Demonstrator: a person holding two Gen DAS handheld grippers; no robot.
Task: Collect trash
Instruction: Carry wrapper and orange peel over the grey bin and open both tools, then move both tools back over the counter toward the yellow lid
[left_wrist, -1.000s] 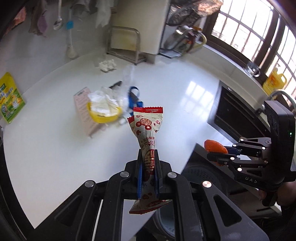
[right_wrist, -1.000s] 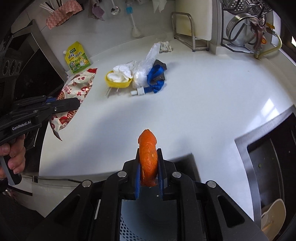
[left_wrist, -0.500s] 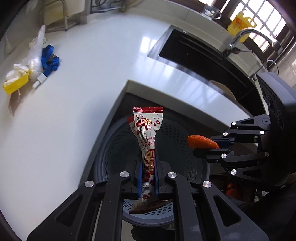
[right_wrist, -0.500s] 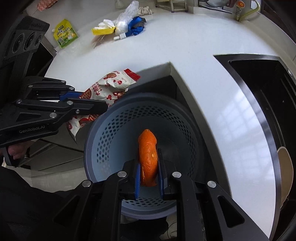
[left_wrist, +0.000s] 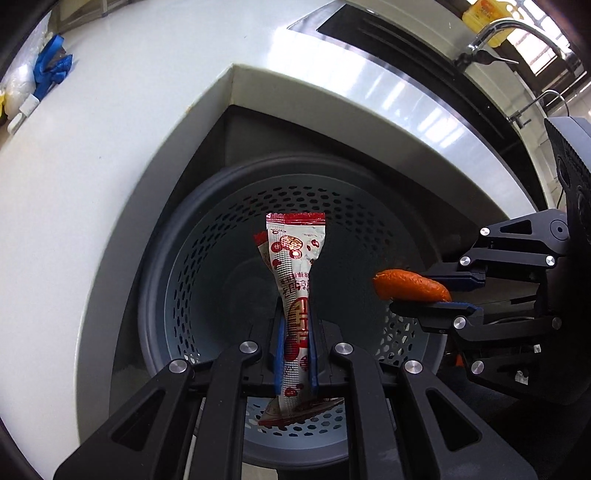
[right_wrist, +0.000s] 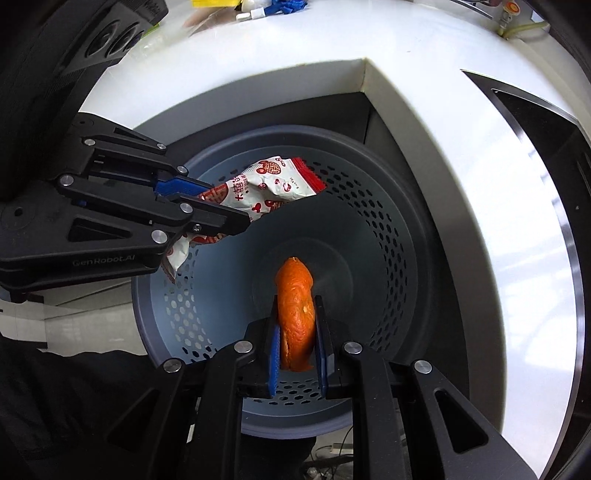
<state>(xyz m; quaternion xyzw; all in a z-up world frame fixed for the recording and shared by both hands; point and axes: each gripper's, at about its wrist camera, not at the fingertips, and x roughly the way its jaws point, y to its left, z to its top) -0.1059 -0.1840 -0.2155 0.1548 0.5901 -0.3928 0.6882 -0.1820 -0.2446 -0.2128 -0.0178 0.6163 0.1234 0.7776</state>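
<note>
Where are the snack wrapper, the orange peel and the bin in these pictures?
snack wrapper (left_wrist: 293, 258): left wrist view, on its printed upper half.
orange peel (right_wrist: 295, 295): right wrist view, on its bumpy outer skin.
bin (right_wrist: 369, 206): right wrist view, on its perforated inner wall.

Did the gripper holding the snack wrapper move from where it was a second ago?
Yes. The left gripper, shut on the snack wrapper, went from over the white counter to over the grey bin.
</note>
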